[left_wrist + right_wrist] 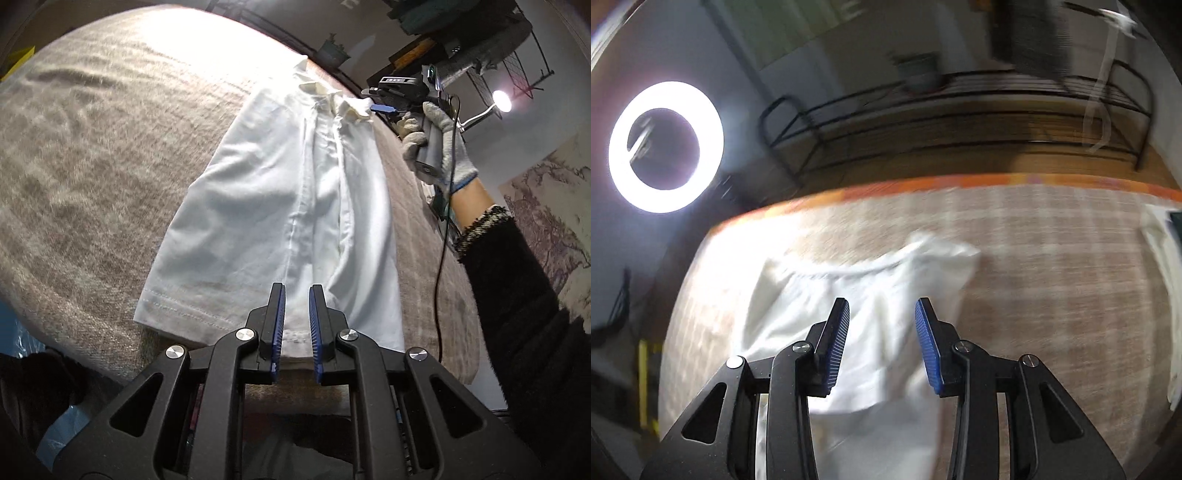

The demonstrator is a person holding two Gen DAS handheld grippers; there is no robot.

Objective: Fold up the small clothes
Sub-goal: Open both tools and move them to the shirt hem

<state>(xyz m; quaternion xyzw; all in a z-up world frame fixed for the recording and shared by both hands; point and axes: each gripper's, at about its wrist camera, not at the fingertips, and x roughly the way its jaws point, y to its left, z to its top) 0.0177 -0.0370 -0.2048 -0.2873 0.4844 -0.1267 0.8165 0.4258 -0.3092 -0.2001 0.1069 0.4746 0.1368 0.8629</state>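
A small white collared shirt (291,206) lies lengthwise on a beige woven tablecloth (92,166), sides folded in, collar at the far end. My left gripper (297,295) is open a little, its blue pads over the shirt's near hem, holding nothing. The right gripper (384,108) shows in the left wrist view by the collar, held by a gloved hand (439,144). In the blurred right wrist view the right gripper (882,310) is open above the white shirt (871,288), with nothing between its pads.
A bright ring light (665,147) stands at the left past the table. A black wire rack (960,110) sits behind the table's orange edge (923,184). Another white cloth (1163,277) lies at the right edge. A small lamp (501,100) glows at the right.
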